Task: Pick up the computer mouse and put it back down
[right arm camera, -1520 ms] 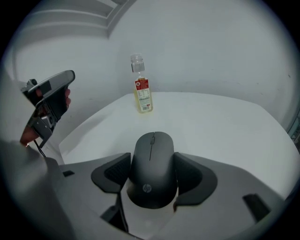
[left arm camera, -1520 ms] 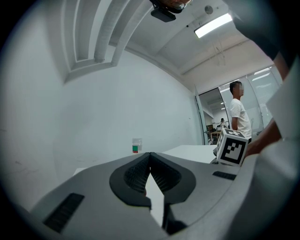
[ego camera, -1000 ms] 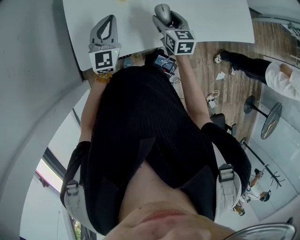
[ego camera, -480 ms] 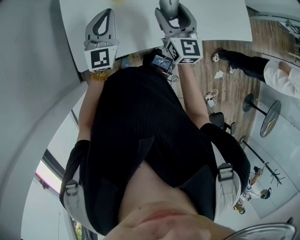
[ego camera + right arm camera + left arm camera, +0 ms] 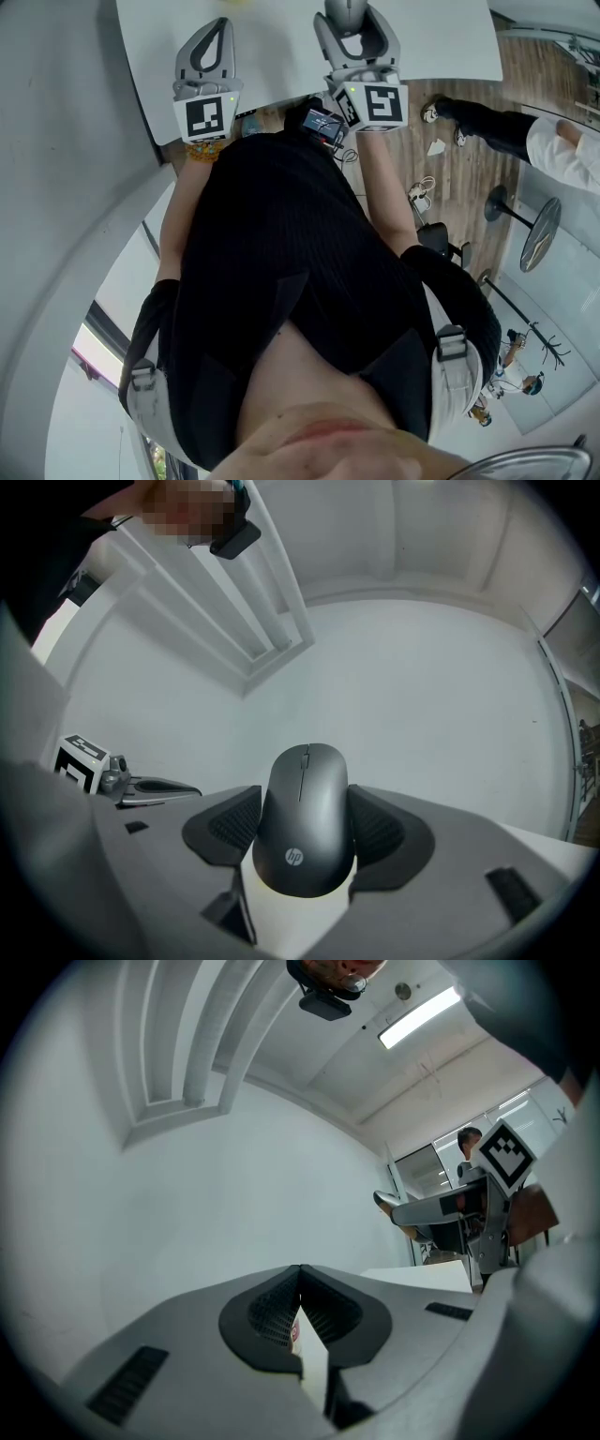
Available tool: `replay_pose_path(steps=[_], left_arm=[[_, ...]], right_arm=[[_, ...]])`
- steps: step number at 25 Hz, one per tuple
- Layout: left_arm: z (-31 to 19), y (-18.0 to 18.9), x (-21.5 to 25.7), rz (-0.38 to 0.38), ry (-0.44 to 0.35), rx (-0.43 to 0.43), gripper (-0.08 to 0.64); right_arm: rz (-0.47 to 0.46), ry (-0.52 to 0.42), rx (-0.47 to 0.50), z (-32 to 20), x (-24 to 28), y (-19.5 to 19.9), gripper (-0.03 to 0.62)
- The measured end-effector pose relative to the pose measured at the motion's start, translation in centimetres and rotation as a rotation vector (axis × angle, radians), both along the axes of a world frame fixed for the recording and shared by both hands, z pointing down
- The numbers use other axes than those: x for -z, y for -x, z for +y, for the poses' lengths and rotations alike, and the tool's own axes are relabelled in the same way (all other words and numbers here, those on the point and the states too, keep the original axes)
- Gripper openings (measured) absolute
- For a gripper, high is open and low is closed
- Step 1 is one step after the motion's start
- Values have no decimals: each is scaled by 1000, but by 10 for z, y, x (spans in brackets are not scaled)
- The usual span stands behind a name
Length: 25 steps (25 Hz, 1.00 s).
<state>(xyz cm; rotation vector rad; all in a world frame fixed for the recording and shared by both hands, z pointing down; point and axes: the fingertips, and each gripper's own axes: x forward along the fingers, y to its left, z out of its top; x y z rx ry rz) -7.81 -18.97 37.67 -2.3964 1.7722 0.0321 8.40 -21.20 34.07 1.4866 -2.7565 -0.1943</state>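
Observation:
A grey computer mouse (image 5: 305, 817) with a logo on its back sits between the ribbed pads of my right gripper (image 5: 351, 17), which is shut on it. In the head view the mouse (image 5: 340, 9) shows at the top edge, over the white table (image 5: 281, 52). It looks lifted off the tabletop in the right gripper view. My left gripper (image 5: 217, 28) hovers over the table's left part, jaws closed tip to tip with nothing held; the left gripper view shows its jaw tips (image 5: 300, 1279) meeting.
The table's near edge runs just beyond my body. A small screen device (image 5: 323, 124) sits below the right gripper. On the wooden floor at right are cables (image 5: 424, 197), a stool base (image 5: 544, 239) and another person's legs (image 5: 483, 124).
The right gripper has moved farther out over the table with the mouse and turned so its marker cube faces squarer. The left gripper has barely shifted.

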Motion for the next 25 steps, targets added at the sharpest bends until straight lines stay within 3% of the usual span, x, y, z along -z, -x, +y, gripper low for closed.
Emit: replay_pose_path(steps=[25], left_arm=[[0,-4,-10,0,18,-17,14]], right_arm=[[60,-50,6,3,5,6,281]])
